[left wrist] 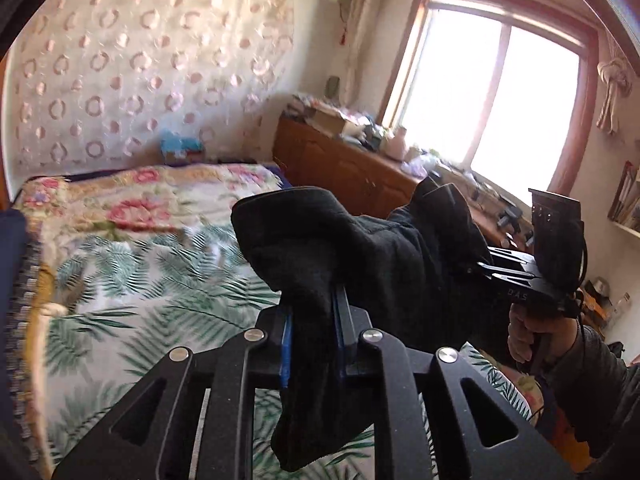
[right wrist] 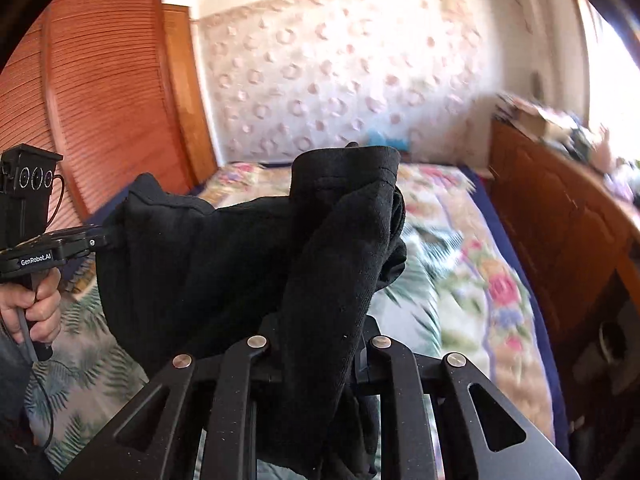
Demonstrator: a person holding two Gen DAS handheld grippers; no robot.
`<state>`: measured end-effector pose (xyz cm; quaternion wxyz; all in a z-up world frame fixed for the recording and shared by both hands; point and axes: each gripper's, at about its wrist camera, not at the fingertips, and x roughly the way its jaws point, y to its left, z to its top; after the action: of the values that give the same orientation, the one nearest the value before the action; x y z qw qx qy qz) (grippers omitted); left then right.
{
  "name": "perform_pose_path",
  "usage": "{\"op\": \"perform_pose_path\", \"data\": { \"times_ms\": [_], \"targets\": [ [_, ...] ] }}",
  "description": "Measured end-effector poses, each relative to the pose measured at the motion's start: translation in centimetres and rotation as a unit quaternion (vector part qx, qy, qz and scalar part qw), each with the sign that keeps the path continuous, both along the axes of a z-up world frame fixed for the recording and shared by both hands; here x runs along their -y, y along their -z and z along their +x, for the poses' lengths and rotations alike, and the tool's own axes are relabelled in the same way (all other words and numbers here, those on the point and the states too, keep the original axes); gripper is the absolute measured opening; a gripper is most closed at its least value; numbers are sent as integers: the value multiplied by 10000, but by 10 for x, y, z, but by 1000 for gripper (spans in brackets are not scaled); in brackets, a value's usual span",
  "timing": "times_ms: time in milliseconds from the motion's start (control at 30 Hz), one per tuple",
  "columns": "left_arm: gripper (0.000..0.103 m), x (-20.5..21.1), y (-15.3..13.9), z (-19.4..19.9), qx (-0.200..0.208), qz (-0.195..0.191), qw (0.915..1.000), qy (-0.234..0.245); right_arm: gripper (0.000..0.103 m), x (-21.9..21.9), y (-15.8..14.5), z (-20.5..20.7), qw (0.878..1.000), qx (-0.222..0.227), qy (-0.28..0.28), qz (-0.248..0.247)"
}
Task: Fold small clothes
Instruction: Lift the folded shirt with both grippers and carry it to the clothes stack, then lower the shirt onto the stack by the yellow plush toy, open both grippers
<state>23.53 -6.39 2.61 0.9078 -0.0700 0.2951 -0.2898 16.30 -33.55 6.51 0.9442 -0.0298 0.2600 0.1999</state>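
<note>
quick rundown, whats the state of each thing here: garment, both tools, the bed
black garment: lifted off the bed, bunched, stretched between both tools
left tool: shut on the black garment
right tool: shut on the black garment
bed: covered with a floral and leaf-print spread
window: bright, appears shut

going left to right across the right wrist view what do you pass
left gripper held in a hand → wooden slatted wardrobe → black garment → floral bedspread → wooden cabinet
</note>
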Motion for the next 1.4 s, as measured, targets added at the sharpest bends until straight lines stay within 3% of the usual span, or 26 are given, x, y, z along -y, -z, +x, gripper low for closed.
{"op": "perform_pose_path", "data": {
  "times_ms": [167, 433, 667, 833, 933, 1033, 1100, 1167, 1367, 1400],
  "targets": [
    [17, -84, -20, -30, 356, 8, 9945, -981, 18, -81, -32, 25, 9951, 329, -897, -238],
    [17, -206, -21, -89, 640, -209, 9634, -2595, 18, -256, -80, 55, 9665, 833, -2266, -865],
    [17, -260, 15, -93, 243, -362, 9358, -3498, 18, -390, -85, 99, 9367, 1024, -2964, -1559],
    [16, -274, 55, -82, -194, -373, 9291, -3674, 18, -468, -61, 133, 9159, 1182, -3278, -1992],
    [16, -277, 69, -79, -412, -271, 9276, -3702, 20, -496, -37, 160, 9197, 950, -3159, -2129],
    [17, -278, 74, -86, -493, -210, 9298, -3641, 23, -504, -32, 174, 9368, 726, -2796, -1973],
    [17, -282, 71, -87, -476, -189, 9306, -3625, 42, -498, -41, 178, 9494, 720, -2639, -1543],
    [19, -283, 69, -89, -464, -114, 9310, -3620, 53, -491, -48, 174, 9588, 771, -2464, -1187],
    [58, -276, 52, -105, -142, 3, 9384, -3452, 53, -469, -41, 164, 9544, 238, -2934, -495],
    [70, -275, 52, -106, -81, 54, 9394, -3427, 53, -462, -36, 167, 9530, 127, -2990, -475]
  ]
}}
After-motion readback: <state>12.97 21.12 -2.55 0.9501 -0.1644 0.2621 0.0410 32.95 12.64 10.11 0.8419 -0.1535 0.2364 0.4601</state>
